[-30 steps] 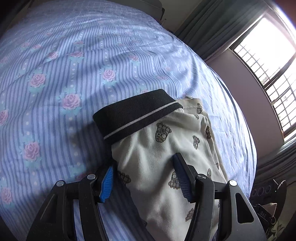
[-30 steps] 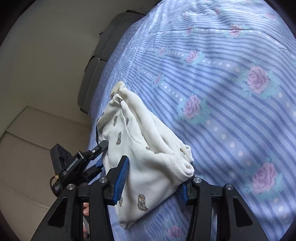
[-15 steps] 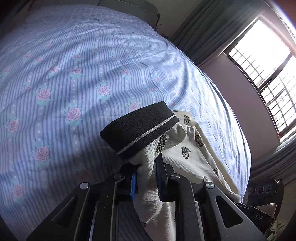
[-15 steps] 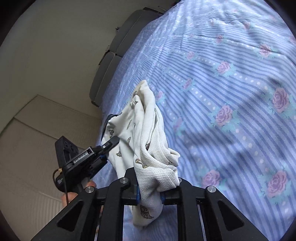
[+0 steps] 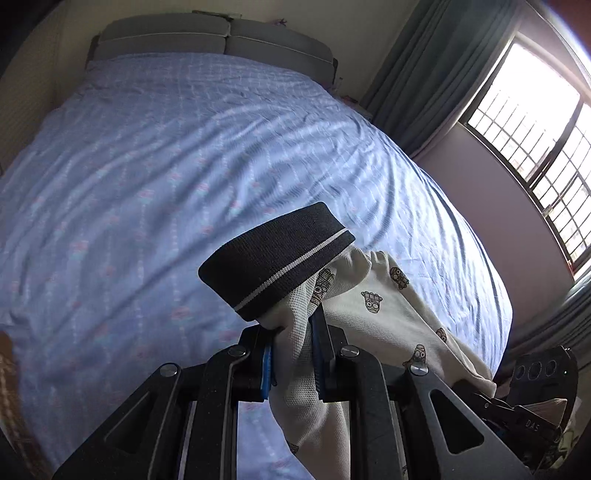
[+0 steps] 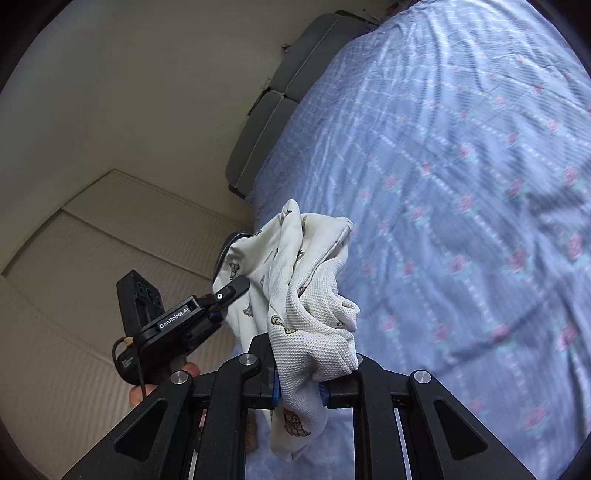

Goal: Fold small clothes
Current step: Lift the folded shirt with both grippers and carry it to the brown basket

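Small white shorts (image 5: 373,314) with little printed figures and a black waistband (image 5: 273,258) hang in the air above the bed. My left gripper (image 5: 293,354) is shut on the white fabric just below the waistband. My right gripper (image 6: 297,384) is shut on the bunched other end of the shorts (image 6: 310,295). The left gripper also shows in the right wrist view (image 6: 225,295), clamped on the far side of the shorts. The cloth sags between the two grippers.
A bed with a blue striped, rose-print sheet (image 5: 166,166) fills both views. A grey headboard (image 5: 207,33) stands at its far end. A curtained window (image 5: 528,122) is to the right. A beige wall (image 6: 74,240) is beside the bed.
Both grippers closed on the shorts, which lay flat on the bed, and lifted them well above the sheet. The views now tilt up toward the headboard.
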Motion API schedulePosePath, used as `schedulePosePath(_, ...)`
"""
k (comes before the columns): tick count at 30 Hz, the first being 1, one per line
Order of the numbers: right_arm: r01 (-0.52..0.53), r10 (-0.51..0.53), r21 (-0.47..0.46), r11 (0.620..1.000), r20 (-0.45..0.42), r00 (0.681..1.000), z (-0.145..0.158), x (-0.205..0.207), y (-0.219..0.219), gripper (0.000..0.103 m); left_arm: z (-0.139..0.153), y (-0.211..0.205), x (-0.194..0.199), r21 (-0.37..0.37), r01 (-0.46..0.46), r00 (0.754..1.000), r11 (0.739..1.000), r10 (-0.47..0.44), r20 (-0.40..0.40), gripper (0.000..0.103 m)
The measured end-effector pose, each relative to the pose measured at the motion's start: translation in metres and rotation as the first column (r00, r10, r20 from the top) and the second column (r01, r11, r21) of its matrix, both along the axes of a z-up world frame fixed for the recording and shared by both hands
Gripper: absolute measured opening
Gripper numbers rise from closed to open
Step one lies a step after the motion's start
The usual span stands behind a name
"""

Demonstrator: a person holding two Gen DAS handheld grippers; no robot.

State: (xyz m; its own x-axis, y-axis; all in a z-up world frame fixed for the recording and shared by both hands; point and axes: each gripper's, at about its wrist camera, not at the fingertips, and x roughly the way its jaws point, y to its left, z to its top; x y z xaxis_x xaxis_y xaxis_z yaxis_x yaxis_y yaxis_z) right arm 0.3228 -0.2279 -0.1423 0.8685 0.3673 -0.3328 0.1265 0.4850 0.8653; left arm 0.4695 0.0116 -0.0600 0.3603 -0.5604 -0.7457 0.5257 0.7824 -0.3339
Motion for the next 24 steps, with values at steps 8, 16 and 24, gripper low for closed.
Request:
schedulePosePath(8,-0.109,0.103,0.087,0.99,0.074,0.992,0.032,0.046,0.164,0.016,0.054,0.175,0.03,0.114,-0.098,0.995,0.989,0.094,0.038,0.018)
schedulePosePath(16,-0.133,0.128,0.235,0.963,0.037,0.991,0.018,0.095,0.33,0.016,0.051,0.32,0.069,0.23,-0.147,0.989,0.962,0.138,0.057,0.018)
schedulePosePath(24,-0.153,0.171,0.248,0.957,-0.05,0.984,-0.032,0.105,0.445,0.016,-0.005,0.385,0.092,0.24,-0.16,0.987,0.958,0.16,0.021,0.018)
